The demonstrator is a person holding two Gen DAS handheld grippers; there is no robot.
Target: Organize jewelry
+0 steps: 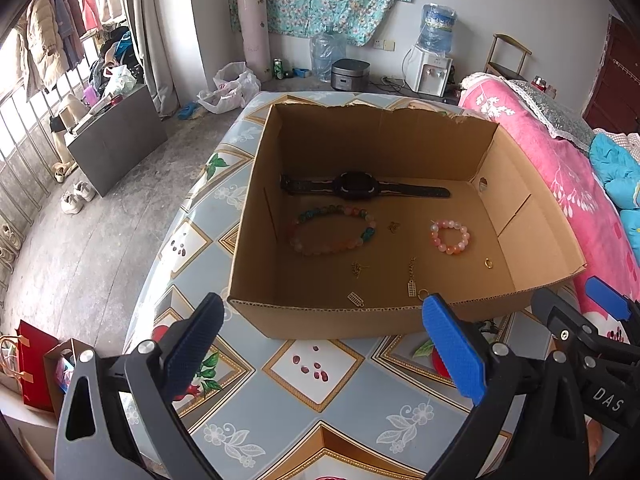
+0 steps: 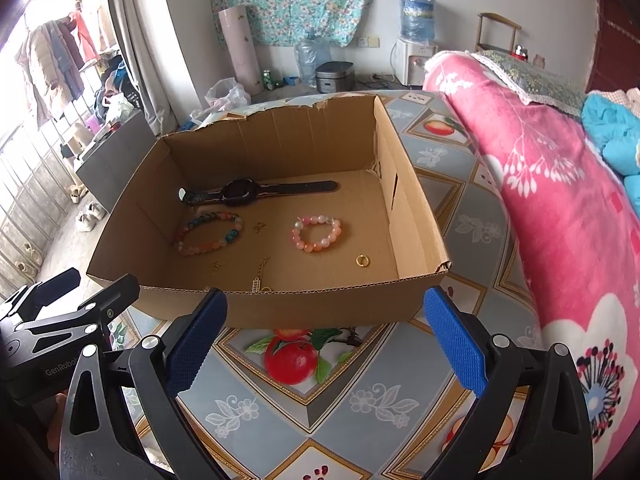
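Observation:
An open cardboard box (image 1: 536,240) (image 2: 416,216) stands on the table. Inside lie a black watch (image 1: 354,186) (image 2: 240,192), a large multicoloured bead bracelet (image 1: 334,230) (image 2: 208,233), a small pink bead bracelet (image 1: 449,237) (image 2: 317,233), a gold ring (image 1: 488,263) (image 2: 361,260) and several small gold charms (image 1: 412,286) (image 2: 259,270). My left gripper (image 1: 320,344) hangs open just before the box's near wall, nothing between its fingers. My right gripper (image 2: 326,340) is likewise open in front of the box, beside the left one.
The table wears a patterned fruit-and-flower cloth (image 1: 280,420) (image 2: 360,400). A bed with a pink floral quilt (image 1: 560,184) (image 2: 560,200) lies close on the right. On the left the floor (image 1: 100,232) drops away; a red bag (image 1: 34,364) stands by the table.

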